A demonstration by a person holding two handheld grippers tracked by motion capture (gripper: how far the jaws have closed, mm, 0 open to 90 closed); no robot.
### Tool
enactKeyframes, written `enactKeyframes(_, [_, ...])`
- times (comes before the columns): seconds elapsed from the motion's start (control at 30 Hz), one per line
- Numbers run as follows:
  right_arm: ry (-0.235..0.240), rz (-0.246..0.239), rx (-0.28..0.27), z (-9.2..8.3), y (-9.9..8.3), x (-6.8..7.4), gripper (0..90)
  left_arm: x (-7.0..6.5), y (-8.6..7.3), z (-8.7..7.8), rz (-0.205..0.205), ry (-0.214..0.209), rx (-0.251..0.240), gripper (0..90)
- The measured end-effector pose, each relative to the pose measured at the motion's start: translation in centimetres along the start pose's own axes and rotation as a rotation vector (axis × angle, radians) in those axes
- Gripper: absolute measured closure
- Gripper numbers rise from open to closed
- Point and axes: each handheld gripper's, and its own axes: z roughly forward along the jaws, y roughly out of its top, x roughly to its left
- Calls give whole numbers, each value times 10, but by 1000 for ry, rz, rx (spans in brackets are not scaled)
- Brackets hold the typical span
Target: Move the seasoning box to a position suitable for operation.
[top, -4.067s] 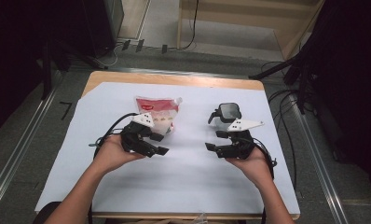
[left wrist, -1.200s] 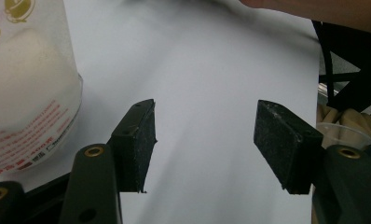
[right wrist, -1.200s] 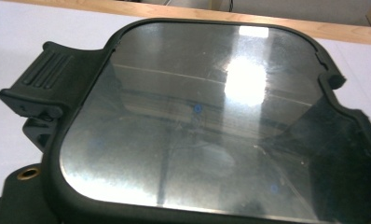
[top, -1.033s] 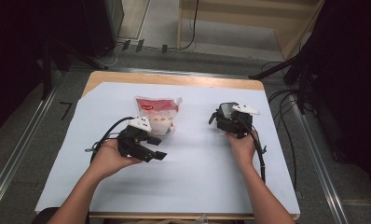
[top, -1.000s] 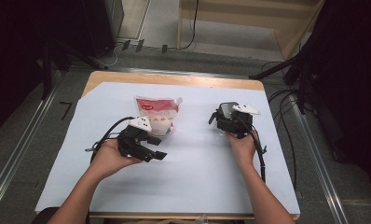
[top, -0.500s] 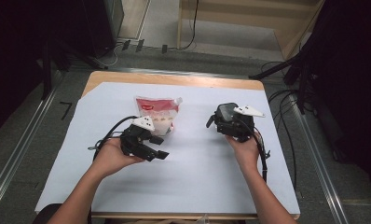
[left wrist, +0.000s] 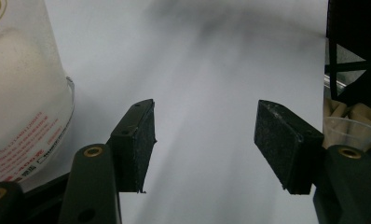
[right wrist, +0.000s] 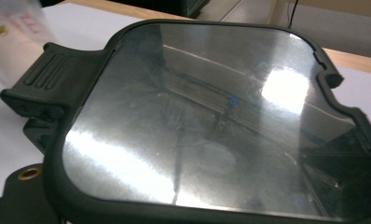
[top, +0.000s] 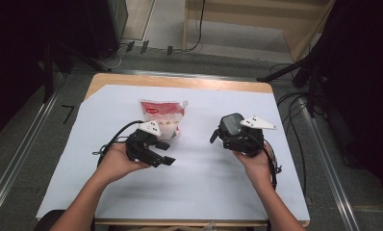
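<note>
Nearest to us, our left gripper [top: 166, 153] rests low over the white sheet [top: 199, 192] covering the table, its jaws standing wide with nothing but bare sheet between the pads [left wrist: 139, 140]. Just beside it, on its far side, lies a clear pouch [top: 163, 118] with red print and a white filling; in the left gripper view that pouch [left wrist: 23, 88] sits off to the left, outside the jaws and not touched by them.

Across the sheet, well apart from the left hand, our right gripper [top: 223, 134] carries a dark lidded container [top: 232, 125], raised off the sheet. In the right gripper view its glossy transparent lid [right wrist: 211, 121], framed in dark plastic with a ribbed latch tab [right wrist: 44, 88], lies close over the lens, hiding the jaws, so we judge the hold from the high view.

Farther off, the wooden table edge [top: 180, 81] shows beyond the sheet.
</note>
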Motion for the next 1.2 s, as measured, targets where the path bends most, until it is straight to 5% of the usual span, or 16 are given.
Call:
enactKeyframes(0.47, [60, -71, 39, -12, -21, 26, 150, 1, -1, 0, 3, 20, 5, 395])
enactKeyframes(0.93, [176, -161, 83, 14, -36, 70, 150, 5, -4, -1, -11, 28, -14, 398])
enactKeyframes(1.2, [238, -161, 78, 26, -41, 86, 150, 5, -4, 2, -8, 28, -3, 399])
